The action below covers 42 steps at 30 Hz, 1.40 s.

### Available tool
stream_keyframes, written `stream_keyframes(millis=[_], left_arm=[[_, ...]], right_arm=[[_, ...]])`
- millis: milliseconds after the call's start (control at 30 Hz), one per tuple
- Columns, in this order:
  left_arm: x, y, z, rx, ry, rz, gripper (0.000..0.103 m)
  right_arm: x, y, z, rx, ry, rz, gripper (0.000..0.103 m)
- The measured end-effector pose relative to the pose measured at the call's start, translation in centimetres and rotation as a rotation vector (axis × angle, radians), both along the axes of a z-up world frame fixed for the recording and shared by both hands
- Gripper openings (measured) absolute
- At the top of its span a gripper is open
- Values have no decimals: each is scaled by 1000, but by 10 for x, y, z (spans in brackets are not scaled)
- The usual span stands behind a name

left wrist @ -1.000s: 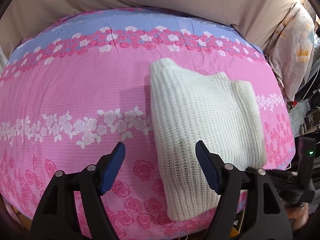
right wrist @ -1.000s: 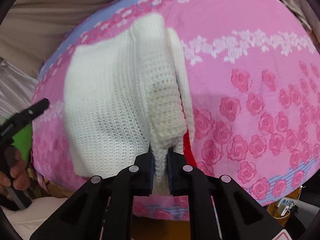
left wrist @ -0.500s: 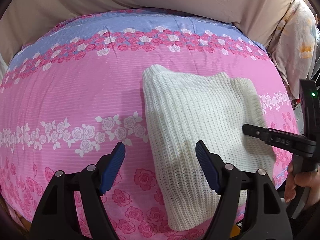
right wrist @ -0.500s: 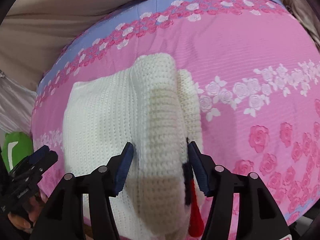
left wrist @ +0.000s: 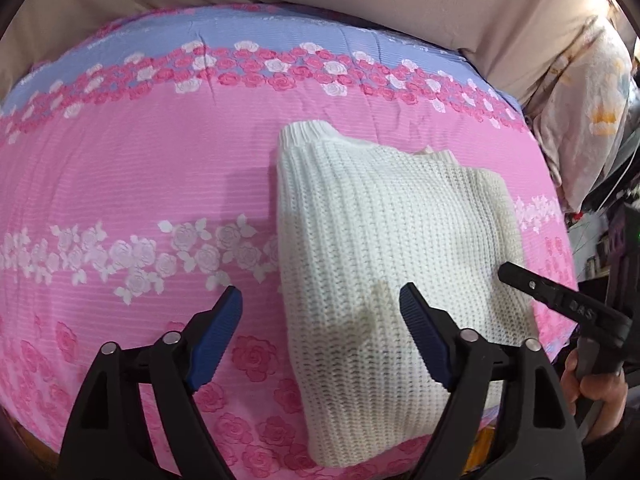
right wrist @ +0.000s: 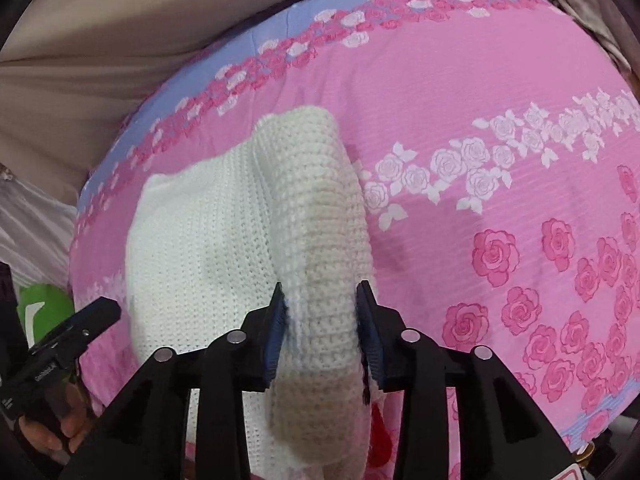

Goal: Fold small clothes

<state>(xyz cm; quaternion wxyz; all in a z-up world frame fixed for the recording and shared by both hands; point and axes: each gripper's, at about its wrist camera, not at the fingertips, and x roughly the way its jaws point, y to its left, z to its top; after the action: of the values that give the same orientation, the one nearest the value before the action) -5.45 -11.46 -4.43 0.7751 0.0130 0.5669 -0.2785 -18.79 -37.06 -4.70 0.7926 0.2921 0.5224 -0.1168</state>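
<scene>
Lying folded on the pink quilted bedspread with printed roses [left wrist: 132, 184] and taking up its right half in the left wrist view: the cream-white chunky-knit sweater [left wrist: 384, 240], ribbed edge toward the far side, a faint yellowish stain near the close end. Hanging over the near left corner of that sweater with blue-padded fingers [left wrist: 218, 336] spread wide and having just been opening further, nothing pinched between them: the left gripper [left wrist: 320, 340], one pad over bare pink fabric, the other over the knit. Showing at the right edge of the same view: the black tip of the right gripper [left wrist: 560, 304], a hand [left wrist: 596, 384] wrapped around its handle. Running behind the bedspread: a beige sheet [left wrist: 360, 8], with a pale floral pillow [left wrist: 588, 112] at the far right.

Appearing at the lower left of the right wrist view: the left gripper's black tip [right wrist: 68, 340], fingers of a hand beneath it, a green object [right wrist: 44, 308] behind. Sitting left of centre there: the sweater [right wrist: 208, 248], its folded-over sleeve forming a thick roll. Straddling that roll with jaws partly apart and having just been opening: the right gripper [right wrist: 320, 320], pads lying right at the sides of the knit; hard to tell whether pressing or only brushing. Peeking out under the roll: a bit of red [right wrist: 380, 432]. Stretching to the right: bare rose-printed bedspread.
</scene>
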Motion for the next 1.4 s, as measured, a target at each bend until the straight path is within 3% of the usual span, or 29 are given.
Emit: stream_keyframes(millis=[33,67,167,333,433,500,567,633,667,733,900,1000,1067,1233,1300,1400], left_arm=[[1,-1,-4,-14,25,7,82],[3,-1,-10,-27,53,12,82],[8,-8,-33,-61,150,32,83],[17,-10,-66,-152,276,100,90],[20,-9,-71,-199,308,128,90],[19,-14,-68,-200,307,93,83],[17,-19,-62,-183,285,58,70],[16,-22,-51,-172,265,19,55],[16,-24,-43,-170,255,4,49],[15,-28,-25,-166,218,-31,44],[2,-54,34,-174,66,-153,43],[-4,-75,54,-166,-26,-211,46],[-4,-89,47,-124,-58,-228,52],[0,-105,-9,60,-68,-221,56],[1,-102,-18,79,-104,-204,70],[6,-103,-25,79,-102,-198,84]], right_arm=[[-1,0,4,-6,-7,7,58],[-1,0,4,-9,-7,18,61],[-1,-4,-13,-2,34,28,63],[-2,-10,-43,161,27,-12,70],[1,-14,-52,245,3,-31,74],[3,-14,-58,311,-12,-36,75],[8,-13,-58,323,-25,-32,69],[11,-10,-55,329,-42,-20,45],[11,-9,-49,324,-54,-21,42],[10,-8,-34,296,-81,-18,34],[-1,-11,21,221,-185,-36,32],[-10,-15,52,136,-228,-53,32],[-14,-23,57,86,-221,-59,33],[-9,-42,11,59,-106,-106,35],[-8,-45,-10,37,-44,-116,38],[-9,-48,-18,76,-72,-138,47]])
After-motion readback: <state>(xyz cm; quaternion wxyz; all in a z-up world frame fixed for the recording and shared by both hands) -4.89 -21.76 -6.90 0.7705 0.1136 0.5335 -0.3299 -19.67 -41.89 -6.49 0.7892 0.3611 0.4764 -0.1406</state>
